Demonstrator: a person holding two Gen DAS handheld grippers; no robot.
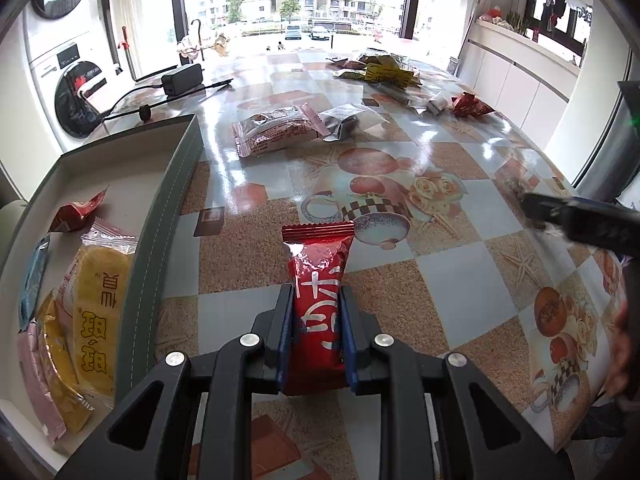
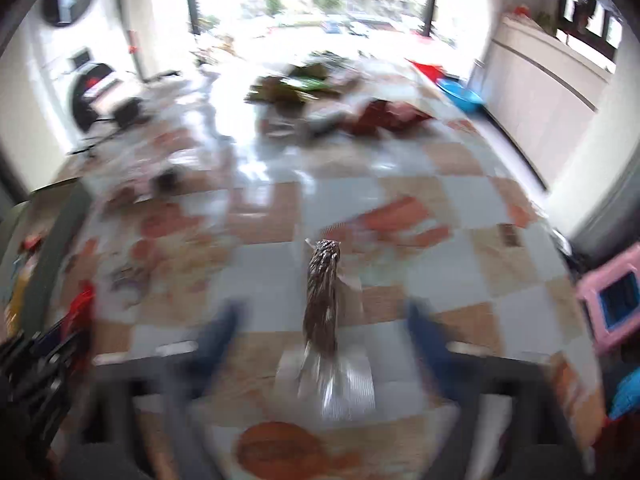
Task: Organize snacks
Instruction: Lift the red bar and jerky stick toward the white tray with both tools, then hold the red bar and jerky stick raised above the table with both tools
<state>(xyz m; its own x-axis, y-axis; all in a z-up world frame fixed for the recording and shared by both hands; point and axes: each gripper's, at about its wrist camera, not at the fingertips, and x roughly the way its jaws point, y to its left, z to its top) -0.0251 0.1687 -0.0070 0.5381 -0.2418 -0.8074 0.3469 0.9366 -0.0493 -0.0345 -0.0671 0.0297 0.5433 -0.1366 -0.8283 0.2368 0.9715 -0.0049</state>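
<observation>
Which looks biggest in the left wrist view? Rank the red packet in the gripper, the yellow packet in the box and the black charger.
1. Yellow packet and red packet: they look alike in size, and both are near the camera, so unsure.
2. Black charger: smallest as it looks, but farthest away.

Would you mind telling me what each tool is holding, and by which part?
The left tool clamps the red snack packet across its lower half. The right tool is open; a silver wrapper lies between its fingers, ungripped.

**Legible markings on the snack wrappers**

Yellow packet [image 1: 94,312] in the tray [image 1: 160,216]: large dark Chinese characters, seen sideways, not reliably readable. Red packet [image 1: 318,304]: white brush-style characters, partly hidden. Right wrist view: blurred, nothing legible.
</observation>
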